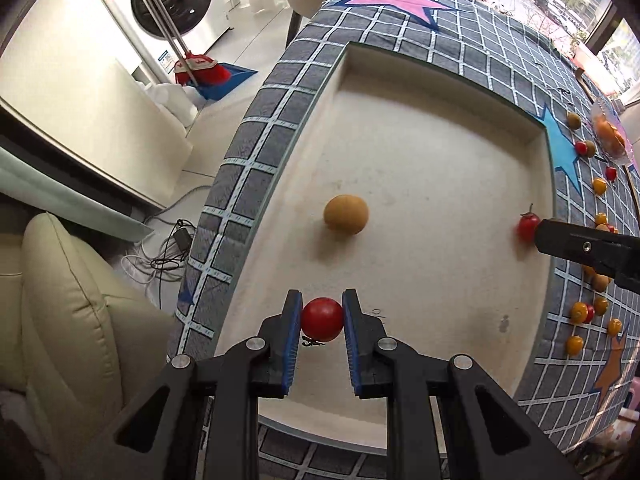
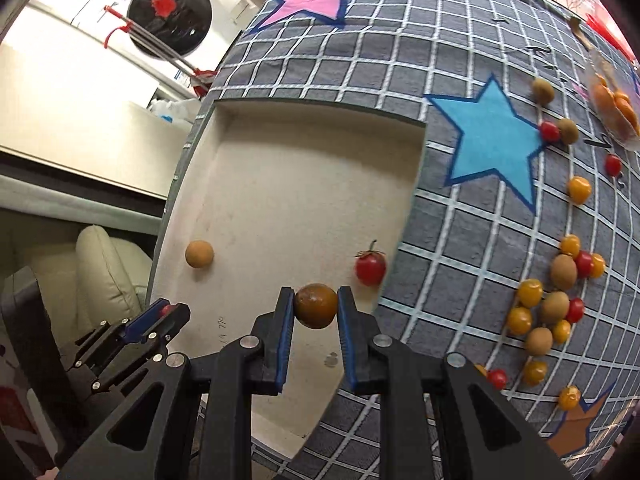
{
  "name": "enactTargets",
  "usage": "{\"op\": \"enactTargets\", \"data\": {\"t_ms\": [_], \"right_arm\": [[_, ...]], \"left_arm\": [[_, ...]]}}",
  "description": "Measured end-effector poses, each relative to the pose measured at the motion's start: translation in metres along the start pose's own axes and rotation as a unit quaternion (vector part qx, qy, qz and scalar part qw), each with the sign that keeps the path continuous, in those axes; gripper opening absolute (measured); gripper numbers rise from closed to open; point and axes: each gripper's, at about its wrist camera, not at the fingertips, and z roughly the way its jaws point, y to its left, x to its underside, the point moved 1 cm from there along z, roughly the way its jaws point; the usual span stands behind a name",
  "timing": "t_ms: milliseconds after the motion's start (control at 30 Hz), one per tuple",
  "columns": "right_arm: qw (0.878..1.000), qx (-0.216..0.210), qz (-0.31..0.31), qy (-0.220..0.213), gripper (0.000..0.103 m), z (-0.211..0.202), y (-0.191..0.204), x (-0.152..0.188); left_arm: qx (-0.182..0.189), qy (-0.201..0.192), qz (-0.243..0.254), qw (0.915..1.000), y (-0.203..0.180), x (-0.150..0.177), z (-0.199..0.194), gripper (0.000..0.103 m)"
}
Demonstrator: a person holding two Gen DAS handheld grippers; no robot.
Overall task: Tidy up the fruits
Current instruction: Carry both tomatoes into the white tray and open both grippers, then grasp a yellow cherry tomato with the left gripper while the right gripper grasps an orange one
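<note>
My left gripper (image 1: 322,320) is shut on a red cherry tomato (image 1: 322,319) over the near end of a white tray (image 1: 440,160). My right gripper (image 2: 316,306) is shut on a brown longan (image 2: 316,306) over the tray's (image 2: 280,184) near right part. In the tray lie a tan longan (image 1: 345,214), also in the right wrist view (image 2: 199,254), and a red tomato with a stem (image 1: 527,226), also in the right wrist view (image 2: 371,267). The left gripper (image 2: 168,312) shows at lower left in the right wrist view. The right gripper's finger (image 1: 580,246) shows at the right in the left wrist view.
Several yellow and red tomatoes and longans (image 2: 552,304) lie scattered on the grey checked cloth (image 2: 460,260) right of the tray. A clear bowl of orange fruit (image 2: 616,108) stands at far right. A cream chair (image 1: 72,320) and cables (image 1: 168,248) are left of the table.
</note>
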Motion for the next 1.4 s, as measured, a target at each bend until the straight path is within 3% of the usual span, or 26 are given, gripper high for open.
{"op": "enactTargets", "data": {"t_ms": [233,600,667,700,767,833,933,1100,1400], "right_arm": [[0.999,0.011,-0.030,0.040,0.023,0.044,0.029,-0.014],[0.996,0.042,-0.056,0.050,0.025,0.066,0.046,-0.021],[0.996,0.035,-0.056,0.053,0.035,0.067,0.049,-0.022],[0.997,0.032,-0.055,0.054,0.041,0.067,0.049,-0.023],[0.997,0.032,-0.053,0.049,0.060,0.064,0.049,-0.024],[0.998,0.025,-0.048,0.041,0.065,0.059,0.048,-0.027],[0.999,0.014,-0.038,0.028,0.081,0.048,0.046,-0.030],[1.000,-0.002,-0.017,-0.003,0.082,0.020,0.036,-0.032],[0.997,0.011,0.052,-0.047,0.083,-0.025,-0.028,-0.020]], "left_arm": [[-0.007,0.011,-0.011,0.9999,0.015,0.005,0.020,0.022],[-0.015,0.006,0.000,0.9999,0.013,0.000,0.024,0.025],[-0.022,0.001,0.010,0.9997,0.010,-0.001,0.023,0.051],[-0.022,0.000,0.013,0.9997,0.009,-0.001,0.023,0.056],[-0.034,-0.006,0.025,0.9991,0.004,0.000,0.021,0.057],[-0.036,0.000,0.030,0.9989,0.003,0.000,0.021,0.057],[-0.029,0.006,0.028,0.9992,0.003,0.000,0.019,0.057],[-0.028,0.003,0.049,0.9984,-0.007,0.000,0.009,0.057],[-0.004,-0.013,0.123,0.9924,-0.062,-0.012,-0.010,0.057]]}}
